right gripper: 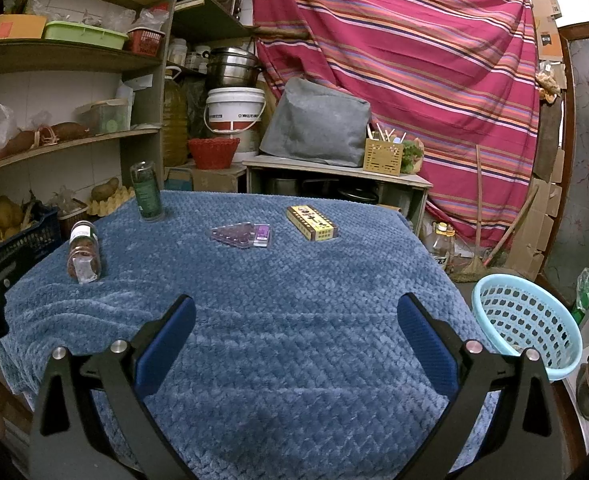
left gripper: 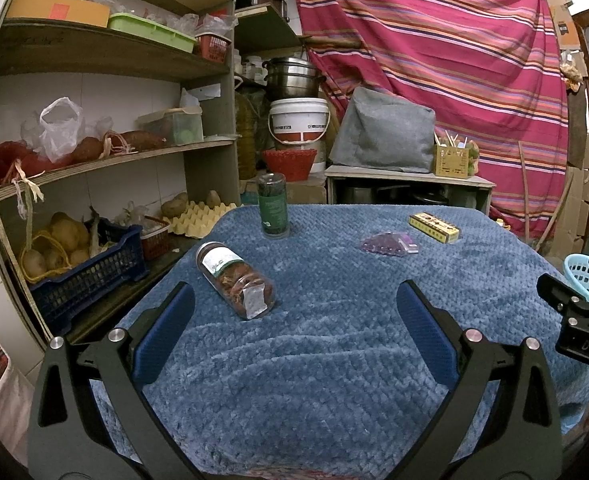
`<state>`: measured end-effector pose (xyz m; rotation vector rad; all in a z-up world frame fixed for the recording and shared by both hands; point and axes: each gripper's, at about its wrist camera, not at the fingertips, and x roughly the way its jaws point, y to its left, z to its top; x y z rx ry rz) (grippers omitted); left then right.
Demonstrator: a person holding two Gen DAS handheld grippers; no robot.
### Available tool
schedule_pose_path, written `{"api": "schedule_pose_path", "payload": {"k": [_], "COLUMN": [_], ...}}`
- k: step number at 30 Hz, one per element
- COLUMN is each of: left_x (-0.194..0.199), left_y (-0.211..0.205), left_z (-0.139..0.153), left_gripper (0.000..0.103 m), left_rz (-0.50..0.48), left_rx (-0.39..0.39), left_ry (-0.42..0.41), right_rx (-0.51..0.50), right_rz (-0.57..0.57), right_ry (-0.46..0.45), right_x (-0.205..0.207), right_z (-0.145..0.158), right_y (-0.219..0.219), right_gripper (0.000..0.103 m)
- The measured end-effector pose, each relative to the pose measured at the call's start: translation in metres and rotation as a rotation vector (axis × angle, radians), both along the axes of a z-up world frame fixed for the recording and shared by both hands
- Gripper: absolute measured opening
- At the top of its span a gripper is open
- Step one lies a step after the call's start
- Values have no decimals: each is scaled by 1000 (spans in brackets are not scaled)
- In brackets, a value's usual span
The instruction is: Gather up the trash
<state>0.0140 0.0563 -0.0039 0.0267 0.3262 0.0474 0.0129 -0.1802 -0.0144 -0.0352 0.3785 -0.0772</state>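
Note:
On a table under a blue blanket (left gripper: pixel 314 340) lie a clear jar (left gripper: pixel 236 282) on its side, an upright green jar (left gripper: pixel 272 205), a purple plastic packet (left gripper: pixel 390 243) and a yellow box (left gripper: pixel 434 227). The same items show in the right wrist view: lying jar (right gripper: pixel 83 251), green jar (right gripper: pixel 146 191), purple packet (right gripper: pixel 241 235), yellow box (right gripper: pixel 312 222). My left gripper (left gripper: pixel 294 308) is open and empty, just right of the lying jar. My right gripper (right gripper: pixel 296 316) is open and empty over the blanket's near middle. A light blue basket (right gripper: pixel 526 324) stands off the table's right side.
Wooden shelves (left gripper: pixel 106 160) with potatoes, crates and bags stand at the left. A white bucket (left gripper: pixel 299 120), a red basket (left gripper: pixel 290 162) and a low table with a grey bag (left gripper: pixel 384 130) stand behind. A striped cloth (left gripper: pixel 454 60) hangs at the back.

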Motion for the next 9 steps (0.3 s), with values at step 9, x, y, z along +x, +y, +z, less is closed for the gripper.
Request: {"api": "schedule_pose_path", "payload": {"k": [9], "left_x": [0], "left_y": [-2], "left_z": [2], "left_gripper": [98], "left_rz": [-4], "left_rx": [0], "left_ry": [1], "right_rx": [0], "right_rz": [1], "right_ry": [1], "right_x": [0], "right_z": [0], "right_y": [0], "right_gripper": [99]}}
